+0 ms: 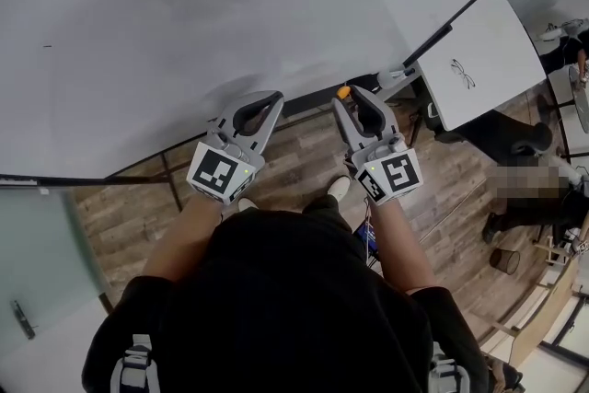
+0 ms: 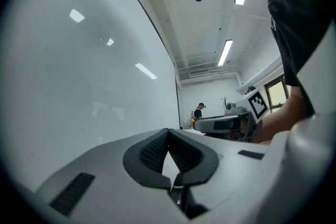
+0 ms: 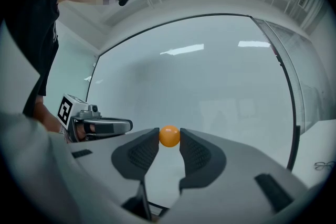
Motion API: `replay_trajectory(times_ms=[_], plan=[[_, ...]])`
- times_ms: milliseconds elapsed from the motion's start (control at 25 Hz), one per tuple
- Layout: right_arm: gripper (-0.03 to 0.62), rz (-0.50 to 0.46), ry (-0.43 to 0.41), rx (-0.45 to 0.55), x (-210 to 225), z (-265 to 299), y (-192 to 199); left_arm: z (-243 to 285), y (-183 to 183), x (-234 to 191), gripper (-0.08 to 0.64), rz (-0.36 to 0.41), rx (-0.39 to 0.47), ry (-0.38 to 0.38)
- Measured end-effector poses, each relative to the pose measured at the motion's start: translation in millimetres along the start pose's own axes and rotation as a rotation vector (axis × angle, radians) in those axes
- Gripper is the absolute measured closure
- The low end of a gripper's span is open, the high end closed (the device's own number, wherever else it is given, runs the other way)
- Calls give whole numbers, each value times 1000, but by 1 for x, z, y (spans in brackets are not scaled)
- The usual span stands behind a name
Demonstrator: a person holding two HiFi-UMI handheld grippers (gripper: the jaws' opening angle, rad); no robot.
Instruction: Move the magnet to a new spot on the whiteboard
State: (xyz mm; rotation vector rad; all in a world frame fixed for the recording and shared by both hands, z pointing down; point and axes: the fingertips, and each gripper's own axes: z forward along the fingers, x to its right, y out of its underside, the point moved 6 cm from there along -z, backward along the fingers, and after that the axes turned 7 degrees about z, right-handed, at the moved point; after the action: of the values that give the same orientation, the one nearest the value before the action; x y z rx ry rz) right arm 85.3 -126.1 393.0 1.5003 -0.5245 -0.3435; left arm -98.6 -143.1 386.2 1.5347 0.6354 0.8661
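A small round orange magnet point(image 3: 169, 136) sits between the tips of my right gripper point(image 3: 169, 139), whose pads press on it from both sides. In the head view the magnet point(image 1: 342, 92) shows at the tip of the right gripper point(image 1: 348, 98), close to the lower edge of the big whiteboard point(image 1: 184, 32). The whiteboard point(image 3: 210, 76) fills the right gripper view behind the magnet. My left gripper point(image 1: 273, 98) is held beside the right one, its tips together and nothing between them. Its pads point(image 2: 157, 152) meet at the far end in the left gripper view.
The whiteboard's dark frame and stand legs point(image 1: 170, 179) run along its bottom edge over a wooden floor point(image 1: 304, 156). A white table point(image 1: 488, 60) with a pair of glasses point(image 1: 463, 74) stands at the right. A person point(image 1: 538, 184) is beyond it.
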Motion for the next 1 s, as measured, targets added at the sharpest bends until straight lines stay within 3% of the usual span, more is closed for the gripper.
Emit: replay_trajectory(times_ms=[240, 640, 1000], plan=[[472, -2, -30, 7, 74, -19, -5, 63, 0, 30, 558, 9, -43, -54], [472, 17, -49, 32, 196, -55, -3, 185, 4, 77, 558, -8, -57, -76], [472, 21, -77, 16, 269, -74, -5, 257, 0, 110, 558, 3, -66, -113]])
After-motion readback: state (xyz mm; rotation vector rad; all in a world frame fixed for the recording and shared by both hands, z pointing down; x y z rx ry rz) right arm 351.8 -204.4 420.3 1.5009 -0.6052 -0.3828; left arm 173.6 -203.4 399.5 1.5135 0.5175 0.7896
